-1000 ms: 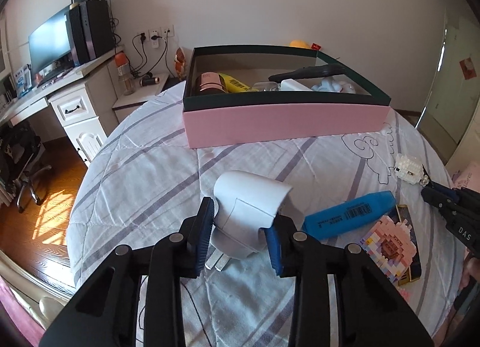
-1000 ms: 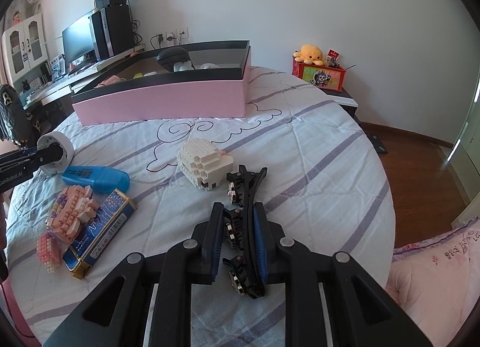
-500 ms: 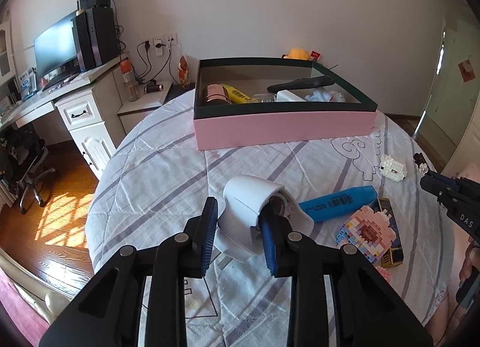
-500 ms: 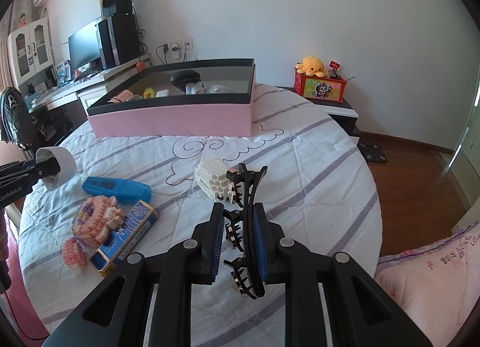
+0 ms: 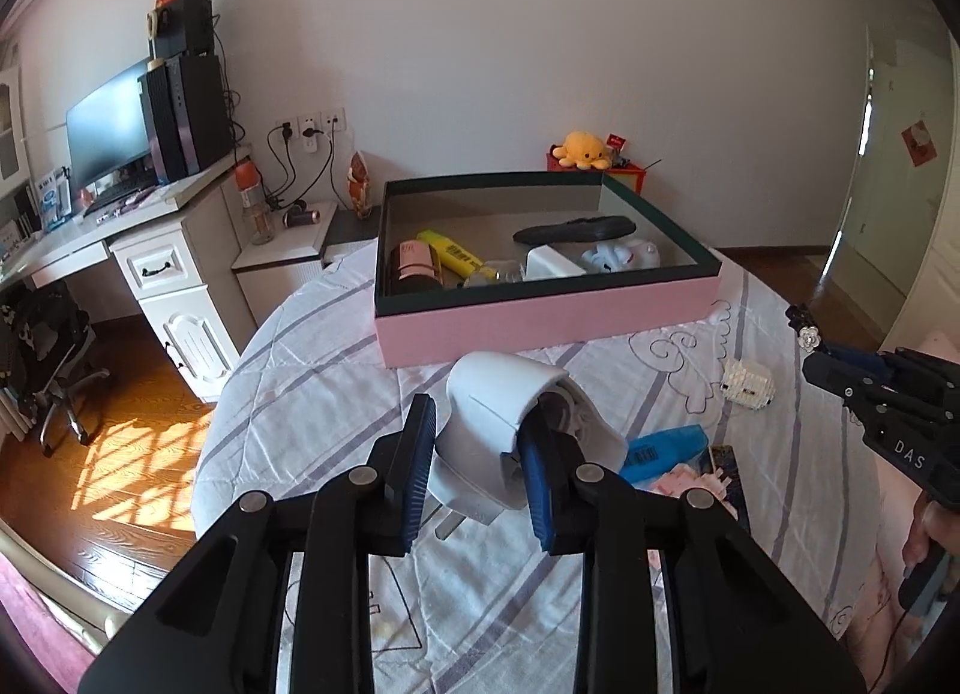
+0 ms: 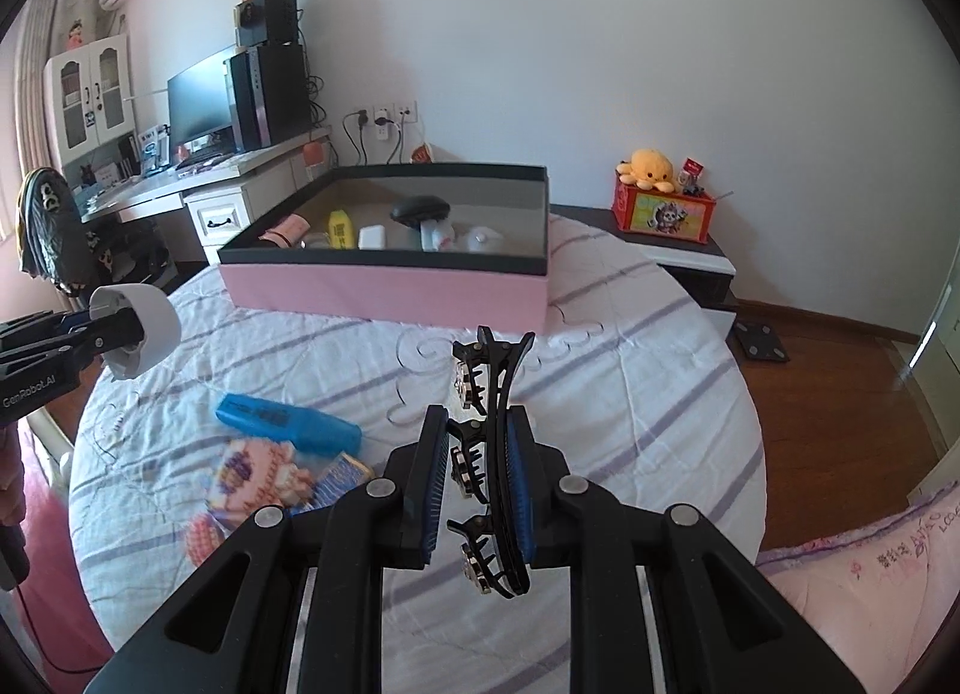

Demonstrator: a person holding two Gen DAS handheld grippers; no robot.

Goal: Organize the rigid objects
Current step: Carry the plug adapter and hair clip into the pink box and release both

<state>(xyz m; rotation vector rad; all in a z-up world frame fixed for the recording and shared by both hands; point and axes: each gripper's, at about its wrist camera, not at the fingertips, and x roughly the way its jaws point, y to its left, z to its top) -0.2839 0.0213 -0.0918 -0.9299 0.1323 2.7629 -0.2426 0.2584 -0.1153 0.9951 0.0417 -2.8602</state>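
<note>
We list the white plug adapter [image 5: 501, 424] as smooth matt plastic with bare metal prongs at its base. The left gripper [image 5: 477, 454] and right gripper [image 6: 480, 484] we record as matt black plastic with ribbed blue pads and small round silver metal fasteners. The black hair clip [image 6: 495, 454] appears to us as glossy plastic with shiny pale studs. The pink box [image 5: 540, 316] looks like matt card, dark at the rim, grey inside. The bedspread [image 6: 630, 424] is soft, creased cloth, white with lilac stripes. The blue marker [image 6: 288, 421] is smooth plastic with a slight sheen. The floor [image 5: 108, 466] we note as polished wood, reflecting sunlight.
</note>
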